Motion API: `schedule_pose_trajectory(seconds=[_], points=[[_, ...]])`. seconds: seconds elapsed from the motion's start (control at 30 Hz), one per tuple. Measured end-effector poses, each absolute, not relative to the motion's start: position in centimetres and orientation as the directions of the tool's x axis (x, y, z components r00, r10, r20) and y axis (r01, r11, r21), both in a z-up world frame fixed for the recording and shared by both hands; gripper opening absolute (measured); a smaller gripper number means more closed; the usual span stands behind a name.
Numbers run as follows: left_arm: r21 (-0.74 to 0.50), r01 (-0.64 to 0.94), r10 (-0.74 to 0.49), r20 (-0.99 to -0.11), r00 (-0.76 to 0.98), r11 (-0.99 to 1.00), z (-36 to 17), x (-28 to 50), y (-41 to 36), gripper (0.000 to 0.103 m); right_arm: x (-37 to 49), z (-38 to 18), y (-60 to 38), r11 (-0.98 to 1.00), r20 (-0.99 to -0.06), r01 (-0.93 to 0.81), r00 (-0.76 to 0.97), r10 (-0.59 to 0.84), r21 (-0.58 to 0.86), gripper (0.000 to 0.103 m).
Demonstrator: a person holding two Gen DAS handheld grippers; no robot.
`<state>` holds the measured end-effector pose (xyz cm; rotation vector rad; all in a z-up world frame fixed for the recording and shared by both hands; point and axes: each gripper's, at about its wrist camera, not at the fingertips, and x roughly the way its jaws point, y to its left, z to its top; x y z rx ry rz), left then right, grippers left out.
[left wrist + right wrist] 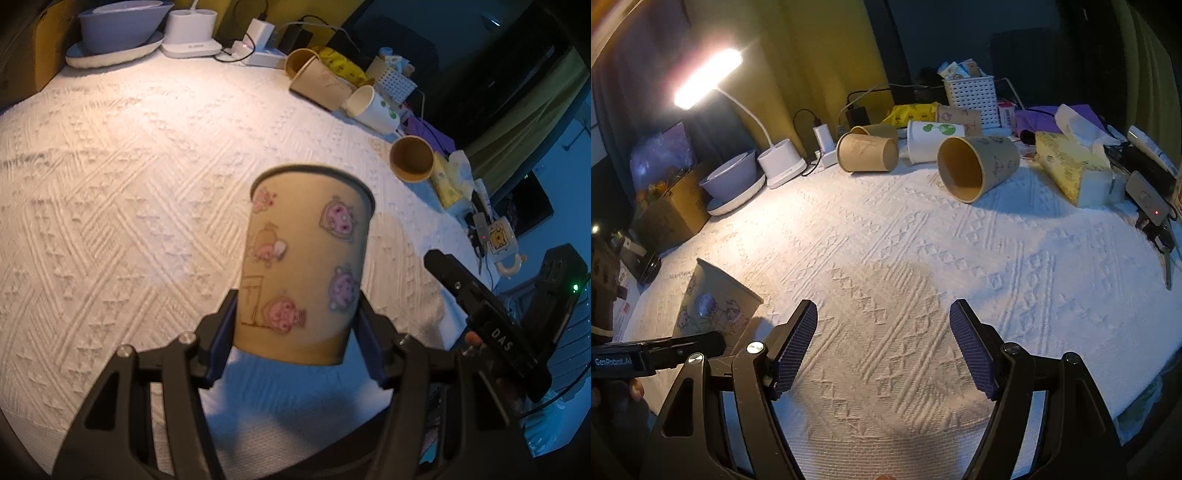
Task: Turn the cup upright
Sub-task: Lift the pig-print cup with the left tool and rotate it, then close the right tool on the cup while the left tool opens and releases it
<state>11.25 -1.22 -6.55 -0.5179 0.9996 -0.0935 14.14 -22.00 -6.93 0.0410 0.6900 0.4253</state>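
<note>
My left gripper [295, 332] is shut on a tan paper cup [306, 266] with pink and purple cartoon stickers. The cup is held by its lower part, rim up and tilted slightly, above the white textured cloth [129, 184]. The same cup [713, 302] shows at the lower left in the right wrist view, tilted, with the left gripper's black body in front of it. My right gripper [882, 347] is open and empty, low over the cloth [886, 258]. Part of the right gripper's body [487, 317] shows at the right in the left wrist view.
Several paper cups lie on their sides at the back: a brown one [868, 151], a white one [931, 140], a tan one [975, 166]. A tissue box [1075, 173], white basket [971, 96], lit desk lamp [709, 77], stacked bowls [731, 181] and cables line the edges.
</note>
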Motion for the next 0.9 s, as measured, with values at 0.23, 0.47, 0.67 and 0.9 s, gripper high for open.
schedule_pose_trajectory(seconds=[0.23,0.47,0.67,0.9], points=[[-0.48,-0.151,-0.335,-0.772,0.54,0.864,-7.2,11.2,-1.2,0.06,14.1,-6.9,-20.9,0.906,-0.614,-0.39,0.678,0.404,0.165,0.077],[-0.473,-0.014,-0.379,-0.724,0.576,0.881,-7.1,11.0,-2.9,0.06,13.4,-5.6,-19.6,0.865,-0.589,-0.451,0.646,0.486,0.219,0.077],[-0.419,0.127,-0.396,-0.655,0.644,0.899,-5.9,9.9,-4.9,0.06,12.4,-3.8,-17.6,0.791,-0.551,-0.535,0.581,0.599,0.296,0.077],[-0.38,0.234,-0.422,-0.548,0.722,0.895,-4.0,8.0,-4.7,0.06,12.1,-3.5,-16.7,0.733,-0.54,-0.571,0.51,0.67,0.371,0.084]])
